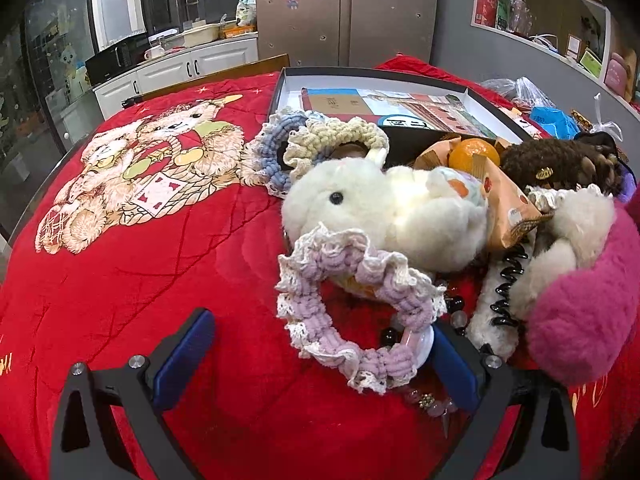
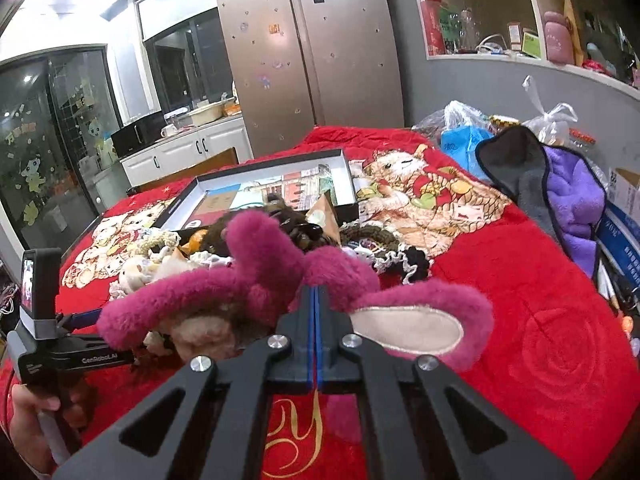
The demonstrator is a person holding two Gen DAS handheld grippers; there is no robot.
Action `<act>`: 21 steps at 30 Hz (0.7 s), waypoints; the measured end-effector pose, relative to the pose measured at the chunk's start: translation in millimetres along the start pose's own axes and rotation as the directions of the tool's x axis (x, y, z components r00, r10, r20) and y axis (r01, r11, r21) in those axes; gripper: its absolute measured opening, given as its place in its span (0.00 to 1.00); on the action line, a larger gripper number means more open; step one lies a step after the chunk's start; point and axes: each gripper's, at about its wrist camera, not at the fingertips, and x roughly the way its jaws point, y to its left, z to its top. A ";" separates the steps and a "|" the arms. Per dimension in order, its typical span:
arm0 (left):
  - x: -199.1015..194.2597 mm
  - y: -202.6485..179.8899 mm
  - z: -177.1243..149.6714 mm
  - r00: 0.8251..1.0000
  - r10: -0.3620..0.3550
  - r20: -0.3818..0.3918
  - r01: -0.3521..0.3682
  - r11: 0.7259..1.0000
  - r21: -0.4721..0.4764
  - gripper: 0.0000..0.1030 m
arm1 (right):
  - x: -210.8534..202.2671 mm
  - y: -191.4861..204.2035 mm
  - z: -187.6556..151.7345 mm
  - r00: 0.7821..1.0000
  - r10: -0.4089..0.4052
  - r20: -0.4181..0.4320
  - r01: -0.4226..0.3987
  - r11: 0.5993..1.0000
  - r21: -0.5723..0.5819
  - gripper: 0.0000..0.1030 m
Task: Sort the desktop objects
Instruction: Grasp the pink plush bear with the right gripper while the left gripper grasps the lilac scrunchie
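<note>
A pile of soft things lies on the red blanket (image 1: pixel 160 280). In the left wrist view my left gripper (image 1: pixel 320 344) is open around a lilac knitted scrunchie (image 1: pixel 352 312) with cream frills, in front of a white plush toy (image 1: pixel 392 208). A pink plush toy (image 1: pixel 580 312) is at the right; it also shows in the right wrist view (image 2: pixel 280 280). My right gripper (image 2: pixel 315 300) is shut, its fingertips pressed into the pink plush; whether it pinches the fur is unclear. An open black box (image 1: pixel 500 108) holding printed cards stands behind the pile; it also shows in the right wrist view (image 2: pixel 348 172).
More scrunchies (image 1: pixel 280 148), an orange fruit (image 1: pixel 474 154), snack packets (image 1: pixel 508 204), a brown furry item (image 1: pixel 560 164), a black coil hair tie (image 1: pixel 508 288) and beads (image 1: pixel 424 400) sit in the pile. Plastic bags (image 2: pixel 464 128) and a purple cloth (image 2: pixel 572 200) lie at the right.
</note>
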 end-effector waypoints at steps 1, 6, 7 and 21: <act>0.0 0.0 0.0 1.000 0.000 0.000 0.000 1.000 0.000 1.00 | -1.4 -0.6 -0.6 1.000 -0.001 0.002 0.001 1.000 0.005 0.00; -0.4 0.7 -0.6 1.000 -0.002 0.001 0.002 1.000 -0.003 1.00 | -12.0 -2.6 -1.5 1.000 0.013 0.009 -0.014 1.000 0.023 0.00; -0.6 0.7 -0.6 1.000 -0.001 0.002 0.001 1.000 -0.004 1.00 | -15.2 -2.1 -0.4 1.000 0.011 0.019 -0.011 1.000 0.021 0.00; -5.5 4.9 -1.2 0.995 -0.098 0.016 0.098 0.995 -0.018 0.55 | -58.9 8.9 23.5 0.992 0.060 0.108 -0.060 0.998 0.000 0.00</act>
